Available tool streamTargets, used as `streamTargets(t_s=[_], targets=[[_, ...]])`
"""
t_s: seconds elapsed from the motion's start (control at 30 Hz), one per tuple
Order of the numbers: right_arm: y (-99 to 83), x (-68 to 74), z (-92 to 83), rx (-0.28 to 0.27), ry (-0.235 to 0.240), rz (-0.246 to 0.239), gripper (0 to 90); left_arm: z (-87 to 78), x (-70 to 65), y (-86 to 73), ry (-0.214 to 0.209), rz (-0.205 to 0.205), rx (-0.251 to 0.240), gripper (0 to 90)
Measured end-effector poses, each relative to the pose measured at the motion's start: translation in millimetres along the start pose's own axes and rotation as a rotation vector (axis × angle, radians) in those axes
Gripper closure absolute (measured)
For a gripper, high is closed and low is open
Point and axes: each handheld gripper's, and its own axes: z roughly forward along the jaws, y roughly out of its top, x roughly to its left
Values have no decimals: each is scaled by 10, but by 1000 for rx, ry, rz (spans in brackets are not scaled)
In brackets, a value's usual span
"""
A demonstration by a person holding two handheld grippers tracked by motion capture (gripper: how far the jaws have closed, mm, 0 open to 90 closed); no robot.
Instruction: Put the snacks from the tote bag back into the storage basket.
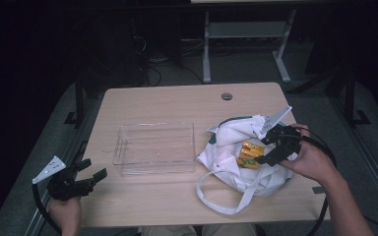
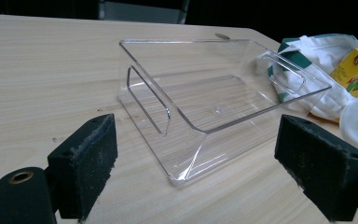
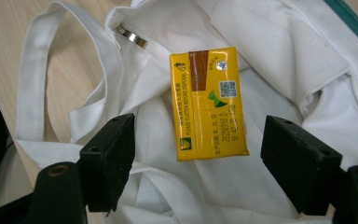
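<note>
A yellow drink carton (image 1: 250,154) lies on a crumpled white cloth bag (image 1: 231,147) with green trim, at the right of the table. My right gripper (image 1: 265,146) hovers over it, held by a hand coming from the right. In the right gripper view, the carton (image 3: 209,102) lies flat on the bag (image 3: 270,46) between the spread jaws of my right gripper (image 3: 200,135), and neither pad touches it. My left gripper (image 1: 94,168) rests open at the table's front left corner. Its jaws (image 2: 200,140) frame the clear plastic tray (image 2: 214,102), with nothing between them.
The empty clear tray (image 1: 155,147) sits mid-table on the light wooden table (image 1: 167,103), just left of the bag. The bag's long white strap (image 1: 216,196) loops toward the front edge. A round grommet hole (image 1: 227,96) marks the far edge. Dark floor and desk legs lie beyond.
</note>
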Motion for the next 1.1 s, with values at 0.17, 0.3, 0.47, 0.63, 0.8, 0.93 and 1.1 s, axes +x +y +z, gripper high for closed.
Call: streamTargets(t_s=[0.17, 0.3, 0.47, 0.63, 0.8, 0.93, 1.1], targets=[[61, -26, 68, 39, 18, -7, 290, -4, 5, -1, 1, 0, -2, 125], [121, -42, 99, 63, 14, -17, 292, -5, 3, 0, 1, -1, -3, 125], [185, -62, 157, 89, 25, -27, 312, -8, 5, -1, 0, -4, -3, 125], [211, -88, 249, 132, 30, -27, 343, -15, 12, 0, 1, -3, -7, 125], [236, -101, 311, 164, 22, -29, 384, -15, 15, -1, -1, -7, -12, 124], [275, -94, 355, 189, 18, -45, 427, -16, 16, -1, -3, -7, -11, 125], [307, -88, 396, 208, 10, -65, 459, -21, 20, -4, -3, -13, -15, 125]])
